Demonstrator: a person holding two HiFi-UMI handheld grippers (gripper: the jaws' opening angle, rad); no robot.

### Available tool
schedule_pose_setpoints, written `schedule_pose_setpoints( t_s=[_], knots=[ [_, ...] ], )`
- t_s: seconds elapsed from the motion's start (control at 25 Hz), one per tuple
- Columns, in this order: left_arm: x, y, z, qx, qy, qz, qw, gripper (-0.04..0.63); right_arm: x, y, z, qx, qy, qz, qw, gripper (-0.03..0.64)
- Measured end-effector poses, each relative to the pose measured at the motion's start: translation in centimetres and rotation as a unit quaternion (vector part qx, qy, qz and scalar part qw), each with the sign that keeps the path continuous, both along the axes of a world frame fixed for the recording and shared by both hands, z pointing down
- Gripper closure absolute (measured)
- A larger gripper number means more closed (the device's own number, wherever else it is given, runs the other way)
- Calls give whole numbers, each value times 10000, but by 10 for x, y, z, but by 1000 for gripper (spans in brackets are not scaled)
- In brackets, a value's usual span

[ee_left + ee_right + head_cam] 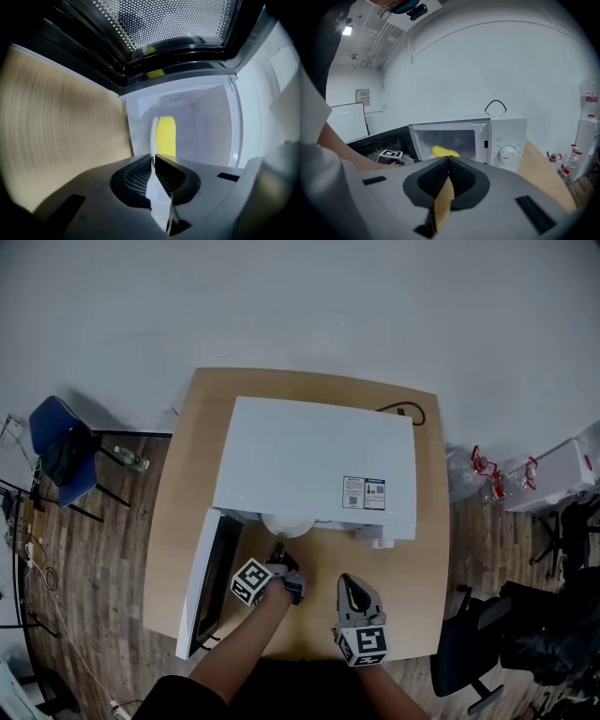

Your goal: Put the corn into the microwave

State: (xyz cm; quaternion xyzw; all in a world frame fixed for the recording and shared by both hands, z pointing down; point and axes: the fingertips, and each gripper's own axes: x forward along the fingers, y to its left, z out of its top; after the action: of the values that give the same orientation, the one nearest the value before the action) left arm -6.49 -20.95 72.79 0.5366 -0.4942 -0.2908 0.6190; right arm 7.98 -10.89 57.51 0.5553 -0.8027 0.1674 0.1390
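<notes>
The white microwave (314, 465) stands on the wooden table (417, 559) with its door (202, 582) swung open to the left. In the left gripper view a yellow corn cob (166, 136) lies on a white plate (153, 133) inside the white cavity. My left gripper (153, 157) is rolled on its side and shut on the plate's near rim. From the head view the plate's rim (286, 525) shows at the microwave's mouth, with the left gripper (279, 557) right at it. My right gripper (349, 583) is held back over the table, shut and empty. It looks at the corn (445, 151).
The microwave's control panel with its dial (507, 152) is right of the cavity. A black cable (410, 412) runs behind the microwave. A blue chair (56, 451) stands left of the table. A black office chair (469, 643) and a white box (562, 474) are at the right.
</notes>
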Motion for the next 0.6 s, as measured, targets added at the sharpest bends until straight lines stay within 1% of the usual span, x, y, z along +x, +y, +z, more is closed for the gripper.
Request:
schedule_pose_setpoints(
  t_s=[0.44,0.6],
  knots=[
    [9,-22,1,-63,-62,-14,10000,563,10,-3,6,-120,-8,103,9999,557],
    [12,-29,4,-198,45,-110,9997,563,12,-6,9,-155,15,110,9998,557]
  ],
)
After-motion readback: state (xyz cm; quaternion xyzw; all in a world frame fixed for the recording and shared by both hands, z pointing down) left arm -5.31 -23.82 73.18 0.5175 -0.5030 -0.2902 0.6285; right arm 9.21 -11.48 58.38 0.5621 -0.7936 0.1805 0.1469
